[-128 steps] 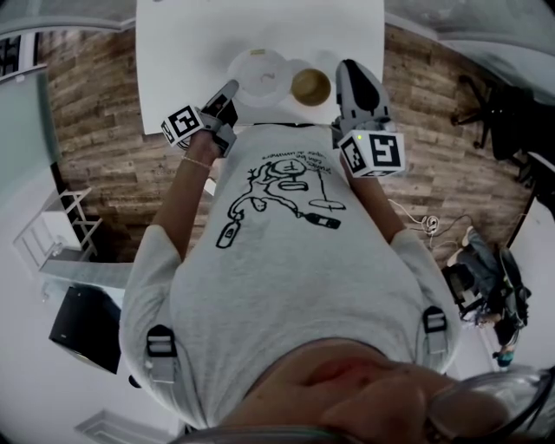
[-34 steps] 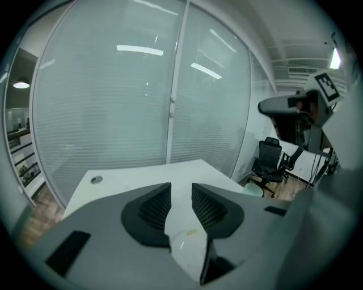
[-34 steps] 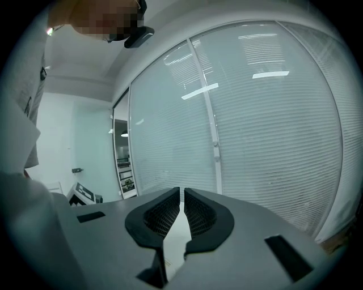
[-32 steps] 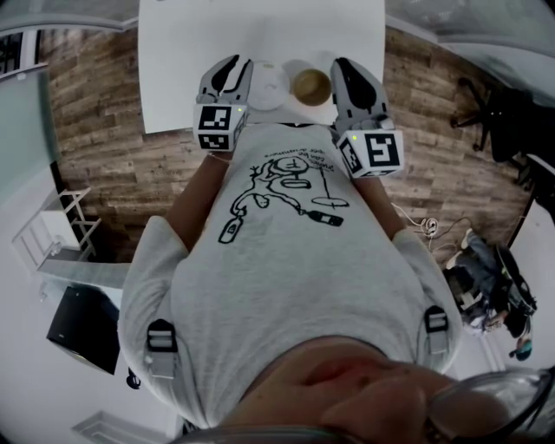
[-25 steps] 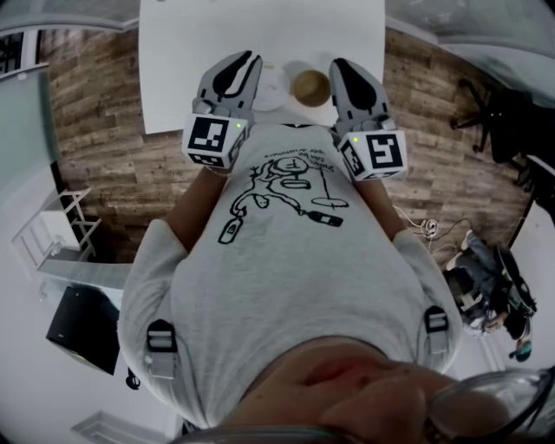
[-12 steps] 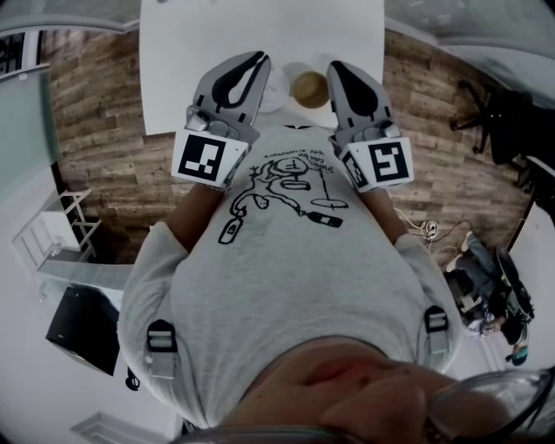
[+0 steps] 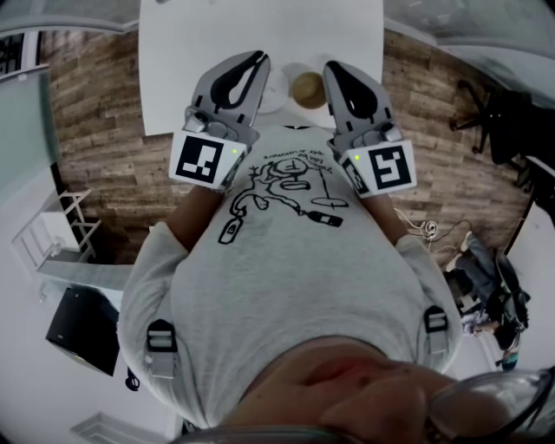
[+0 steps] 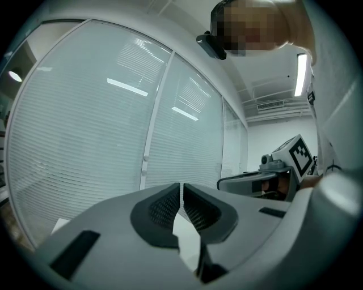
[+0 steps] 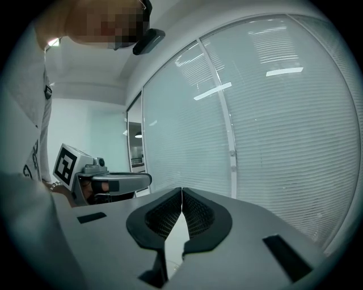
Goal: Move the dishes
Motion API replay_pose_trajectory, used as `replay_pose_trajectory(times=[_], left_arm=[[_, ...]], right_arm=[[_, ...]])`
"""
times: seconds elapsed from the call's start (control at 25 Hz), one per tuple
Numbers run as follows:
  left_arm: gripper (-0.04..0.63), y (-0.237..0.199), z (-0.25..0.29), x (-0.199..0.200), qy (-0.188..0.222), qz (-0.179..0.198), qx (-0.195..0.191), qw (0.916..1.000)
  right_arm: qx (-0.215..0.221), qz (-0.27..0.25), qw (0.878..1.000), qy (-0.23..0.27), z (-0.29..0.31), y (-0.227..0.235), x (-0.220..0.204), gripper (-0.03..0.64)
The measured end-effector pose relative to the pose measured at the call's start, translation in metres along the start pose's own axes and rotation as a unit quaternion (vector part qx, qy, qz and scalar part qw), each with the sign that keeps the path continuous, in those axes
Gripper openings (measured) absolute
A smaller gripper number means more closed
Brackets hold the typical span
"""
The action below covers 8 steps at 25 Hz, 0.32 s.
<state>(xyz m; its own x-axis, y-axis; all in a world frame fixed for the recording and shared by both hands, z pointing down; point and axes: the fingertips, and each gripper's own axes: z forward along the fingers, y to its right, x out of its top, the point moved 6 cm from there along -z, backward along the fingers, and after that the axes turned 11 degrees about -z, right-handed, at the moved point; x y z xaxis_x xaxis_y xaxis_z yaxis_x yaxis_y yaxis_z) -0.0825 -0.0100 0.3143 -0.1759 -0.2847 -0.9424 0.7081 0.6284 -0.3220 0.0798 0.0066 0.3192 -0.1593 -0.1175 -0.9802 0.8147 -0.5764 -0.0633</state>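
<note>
Both tongs have risen empty above the brown bowl (image 7: 307,88) on the white surface (image 7: 260,26), left tongs (image 8: 181,190) just closed to a slit, right tongs (image 9: 181,192) pressed shut, while the white plate (image 7: 277,94) sits just left of that bowl, so neither dish is carried.

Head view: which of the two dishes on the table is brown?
The small bowl beside the right gripper; the plate left of it is white.
</note>
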Motion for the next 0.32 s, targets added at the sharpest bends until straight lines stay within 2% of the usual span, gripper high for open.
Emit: replay_pose_trajectory(times=[0.32], left_arm=[[0.021,-0.0039,-0.0012,0.0028,0.004,-0.002,-0.003,1.0000]], right_arm=[[0.005,-0.004,1.000,0.004,0.0056,-0.0036,0.0053,0.037]])
